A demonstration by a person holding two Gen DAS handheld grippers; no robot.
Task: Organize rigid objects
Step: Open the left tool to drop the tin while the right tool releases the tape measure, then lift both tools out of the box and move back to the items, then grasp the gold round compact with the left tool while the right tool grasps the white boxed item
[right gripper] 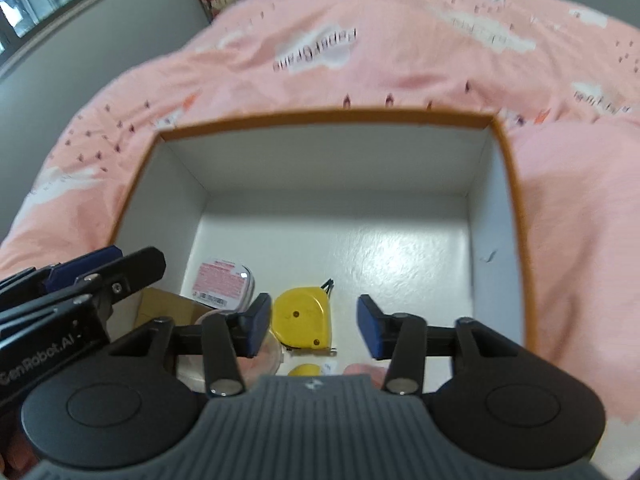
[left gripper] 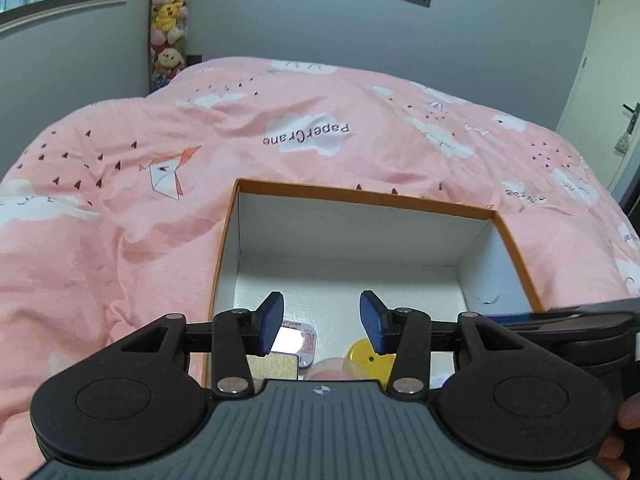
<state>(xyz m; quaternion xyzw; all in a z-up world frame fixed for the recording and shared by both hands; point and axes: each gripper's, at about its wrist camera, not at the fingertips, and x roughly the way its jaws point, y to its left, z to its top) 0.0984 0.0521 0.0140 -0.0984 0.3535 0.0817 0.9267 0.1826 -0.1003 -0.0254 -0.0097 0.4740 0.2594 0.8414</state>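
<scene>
Both tools hang over an open box on a bed. Left tool (left gripper: 322,322): blue pads spread apart, nothing between them, poised above the box's near-left part. Right tool (right gripper: 312,326): pads likewise spread wide and empty, above the near middle of the box floor.

Box (right gripper: 320,118): orange rim, white inner walls and floor, sitting on a pink bedcover (right gripper: 580,220) printed with white clouds and paper cranes.

Contents, all gathered at the near-left of the floor:
- yellow tape measure (right gripper: 300,318), lying flat, seen between the right tool's pads, nearer its left pad.
- flat rounded tin with a pink label (right gripper: 224,280), just left of the tape measure and a little farther back.
- brown cardboard piece (right gripper: 166,308) in the near-left corner, partly hidden by the left tool's body.
- clear round lid or dish (right gripper: 264,360), close beside the tape measure; edges blurred.
- small yellow object (right gripper: 306,370) at the near edge, mostly hidden, kind unclear.

Far half of the box floor holds nothing. Plush toys (left gripper: 168,20) hang in the room's corner.
</scene>
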